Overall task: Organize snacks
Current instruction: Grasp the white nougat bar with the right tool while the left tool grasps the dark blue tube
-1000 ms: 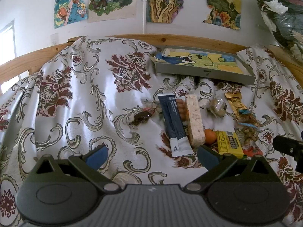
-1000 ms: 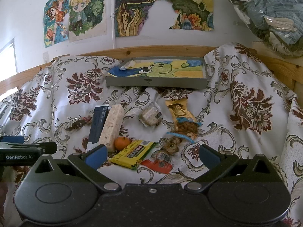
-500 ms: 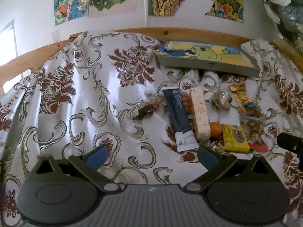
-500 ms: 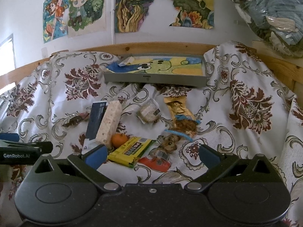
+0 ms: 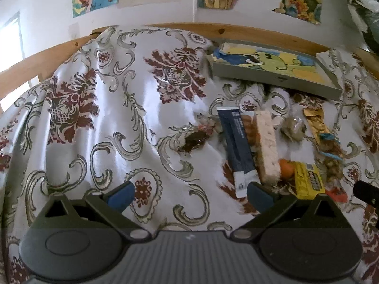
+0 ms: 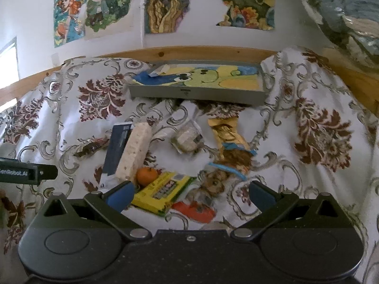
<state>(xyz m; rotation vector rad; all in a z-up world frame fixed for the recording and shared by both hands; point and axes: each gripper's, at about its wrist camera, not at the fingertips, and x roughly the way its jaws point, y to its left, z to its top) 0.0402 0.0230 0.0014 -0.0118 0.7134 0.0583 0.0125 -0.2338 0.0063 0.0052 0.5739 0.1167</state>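
Observation:
Snacks lie in a cluster on the patterned cloth [image 5: 113,127]: a dark blue packet [image 5: 236,146] [image 6: 117,149], a pale rice bar [image 5: 267,149] [image 6: 135,151], a small orange [image 6: 146,175], a yellow box [image 6: 163,193] [image 5: 308,182], a gold wrapper [image 6: 227,132], a clear-wrapped cake [image 6: 188,138] and a dark wrapped sweet [image 5: 194,140]. A grey tray [image 6: 196,93] [image 5: 272,80] with a cartoon lining sits behind them. My left gripper [image 5: 189,193] is open over bare cloth, left of the pile. My right gripper [image 6: 189,193] is open above the yellow box and an orange-red packet [image 6: 194,210].
A wooden rail [image 6: 189,52] runs behind the cloth, with posters on the wall above. Bagged bedding [image 6: 343,11] hangs at the upper right. The left gripper's body [image 6: 26,171] shows at the left edge of the right wrist view. Bare cloth spreads left and right of the pile.
Both grippers have moved forward and a little lower toward the snacks; the pile and tray look nearer. Nothing has been gripped or shifted.

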